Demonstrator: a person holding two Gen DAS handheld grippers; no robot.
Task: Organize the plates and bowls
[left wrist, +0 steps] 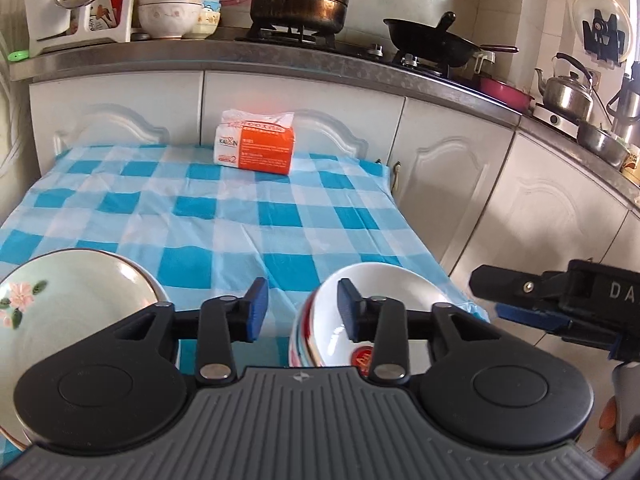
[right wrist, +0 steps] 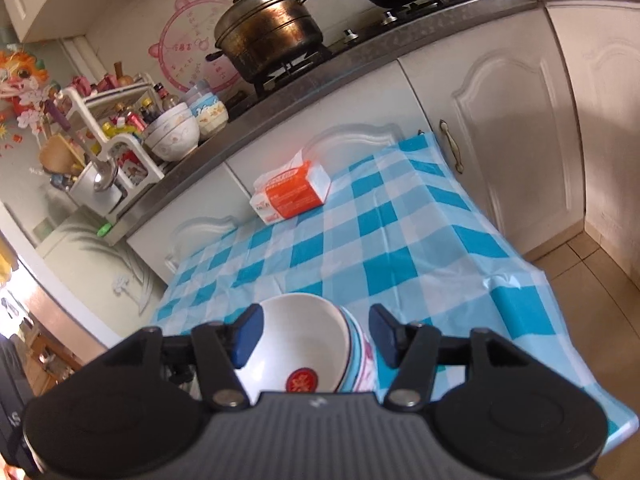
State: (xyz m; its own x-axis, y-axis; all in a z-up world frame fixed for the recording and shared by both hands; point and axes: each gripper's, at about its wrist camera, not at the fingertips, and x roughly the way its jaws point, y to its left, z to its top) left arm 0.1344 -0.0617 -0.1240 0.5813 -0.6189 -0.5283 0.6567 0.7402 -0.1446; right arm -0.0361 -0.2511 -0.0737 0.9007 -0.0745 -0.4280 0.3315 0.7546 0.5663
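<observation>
The left tool hangs low over the near edge of the bench, its blue-padded fingers spread wide with nothing between them — only the blue-and-white checked cloth shows in the gap. Just to its left, at the near corner, sits a pale green plate with a pink flower painted on it; it appears to rest on more dishes, though the tool body hides most of them. Just right of the gap stands a stack of bowls, the top one white inside with a red round mark at the bottom, the ones beneath striped in colour on the outside.

The right tool (seen from the left camera as a dark shape off the bench's right edge) is also open wide. In its own view the stack of bowls lies between the two pads, the left pad at or over the top bowl's rim and the right pad just clear of the stack; whether the left pad touches cannot be told.

At the far edge of the bench, well apart from the dishes, lies an orange-and-white pack of tissues, against the white cupboard doors.
</observation>
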